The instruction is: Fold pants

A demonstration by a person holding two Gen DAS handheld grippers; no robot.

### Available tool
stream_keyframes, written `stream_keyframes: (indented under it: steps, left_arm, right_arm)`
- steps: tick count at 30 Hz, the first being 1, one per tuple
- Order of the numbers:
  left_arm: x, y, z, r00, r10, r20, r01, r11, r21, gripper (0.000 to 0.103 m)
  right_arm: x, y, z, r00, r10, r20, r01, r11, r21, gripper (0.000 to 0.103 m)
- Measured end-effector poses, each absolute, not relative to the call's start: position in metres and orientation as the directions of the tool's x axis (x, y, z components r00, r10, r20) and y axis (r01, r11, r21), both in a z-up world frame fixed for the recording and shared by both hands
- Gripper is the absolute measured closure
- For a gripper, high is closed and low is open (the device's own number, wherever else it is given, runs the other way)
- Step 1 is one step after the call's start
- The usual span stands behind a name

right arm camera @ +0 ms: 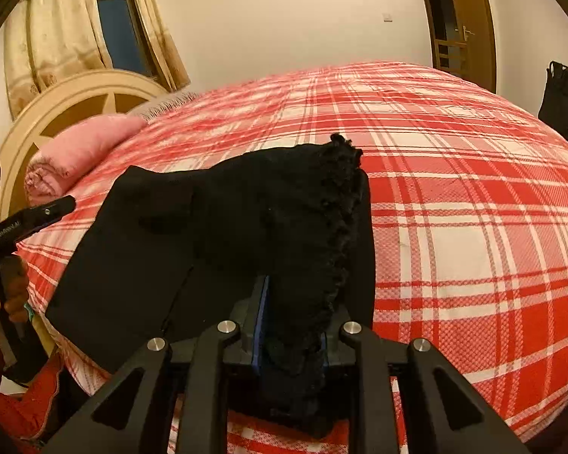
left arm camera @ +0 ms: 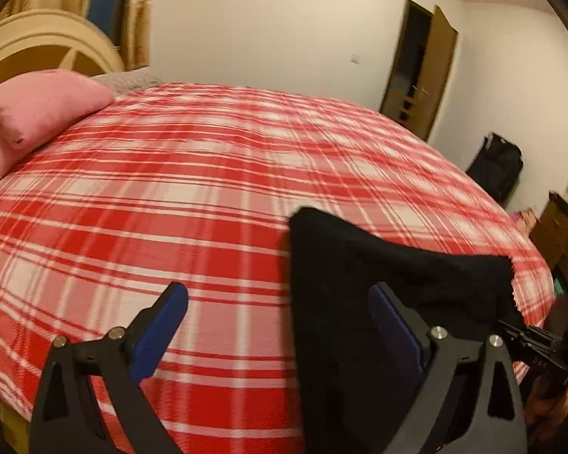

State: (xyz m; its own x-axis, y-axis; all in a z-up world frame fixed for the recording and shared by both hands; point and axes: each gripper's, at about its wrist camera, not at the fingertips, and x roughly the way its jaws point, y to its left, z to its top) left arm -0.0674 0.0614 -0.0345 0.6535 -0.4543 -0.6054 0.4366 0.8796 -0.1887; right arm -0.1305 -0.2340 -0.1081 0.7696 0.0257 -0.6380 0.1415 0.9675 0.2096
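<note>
black pants [right arm camera: 227,227], red-and-white plaid bedspread [right arm camera: 473,227], pink pillow [left arm camera: 38,113], blue-padded claws

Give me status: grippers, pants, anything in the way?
Right gripper clamped on the black pants. Left gripper open, pants between its fingers, not pinched. Plaid bed ahead bare; pink pillow off at the headboard.

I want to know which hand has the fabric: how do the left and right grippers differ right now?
The right gripper has its jaws pinched on the black pants; the left gripper stands wide open, gripping nothing. Fabric runs between the right gripper's fingers, while the pants lie draped over one of the left gripper's fingers, and plaid bedspread shows in its gap. Both have black frames with blue pads and point over the bed.
</note>
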Motion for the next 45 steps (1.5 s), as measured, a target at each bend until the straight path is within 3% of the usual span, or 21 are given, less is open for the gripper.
stream_keyframes:
  steps: [3, 6, 9, 11, 13, 14, 18, 22, 28, 31, 35, 38, 45]
  left_arm:
    - [-0.071, 0.039, -0.040, 0.646, -0.435, -0.627, 0.457, 0.879, -0.139, 0.005]
    - [-0.072, 0.020, -0.054, 0.641, -0.367, -0.674, 0.462, 0.886, -0.043, 0.005]
    - [-0.072, 0.017, -0.066, 0.640, -0.305, -0.705, 0.458, 0.888, 0.032, 0.006]
    - [-0.072, 0.021, -0.064, 0.633, -0.316, -0.707, 0.455, 0.891, 0.009, 0.006]
    - [-0.071, 0.021, -0.055, 0.636, -0.345, -0.690, 0.465, 0.885, -0.015, 0.006]
    - [-0.071, 0.019, -0.049, 0.644, -0.353, -0.679, 0.471, 0.882, -0.013, 0.006]
    - [-0.060, 0.001, -0.024, 0.666, -0.377, -0.644, 0.480, 0.877, -0.016, 0.006]
    - [-0.037, -0.021, -0.022, 0.625, -0.389, -0.677, 0.478, 0.876, -0.062, 0.006]
    - [0.009, -0.035, -0.057, 0.535, -0.288, -0.794, 0.371, 0.925, -0.085, 0.010]
    - [0.028, -0.034, -0.074, 0.487, -0.273, -0.830, 0.324, 0.939, -0.119, 0.007]
    - [0.026, -0.048, -0.083, 0.554, -0.204, -0.807, 0.345, 0.939, -0.001, 0.000]
    - [0.031, -0.048, -0.083, 0.536, -0.200, -0.820, 0.342, 0.940, -0.006, 0.000]
    - [0.009, -0.035, -0.060, 0.560, -0.206, -0.802, 0.354, 0.935, 0.008, 0.000]
  right_arm:
    - [-0.131, -0.239, -0.103, 0.753, 0.024, -0.657, 0.147, 0.968, 0.203, 0.066]
    - [-0.143, -0.248, -0.088, 0.769, 0.007, -0.639, 0.181, 0.957, 0.228, 0.064]
    - [-0.162, -0.246, -0.056, 0.843, -0.088, -0.531, 0.221, 0.956, 0.194, 0.064]
    - [-0.154, -0.238, -0.041, 0.860, -0.062, -0.507, 0.170, 0.971, 0.170, 0.065]
    - [-0.137, -0.226, -0.035, 0.856, -0.031, -0.516, 0.118, 0.984, 0.135, 0.086]
    - [-0.123, -0.219, -0.035, 0.847, -0.022, -0.531, 0.097, 0.989, 0.113, 0.087]
    - [-0.078, -0.214, -0.049, 0.810, -0.040, -0.585, 0.094, 0.994, 0.061, 0.087]
    - [-0.050, -0.232, -0.084, 0.726, -0.059, -0.686, 0.162, 0.983, 0.088, 0.088]
    - [-0.060, -0.262, -0.096, 0.769, 0.064, -0.636, 0.179, 0.934, 0.310, 0.089]
    - [-0.056, -0.258, -0.095, 0.767, 0.056, -0.639, 0.177, 0.939, 0.296, 0.089]
    - [-0.057, -0.253, -0.092, 0.770, 0.032, -0.638, 0.183, 0.946, 0.268, 0.089]
    - [-0.059, -0.251, -0.089, 0.770, 0.023, -0.637, 0.186, 0.948, 0.259, 0.088]
    - [-0.108, -0.232, -0.063, 0.836, -0.012, -0.549, 0.151, 0.966, 0.208, 0.086]
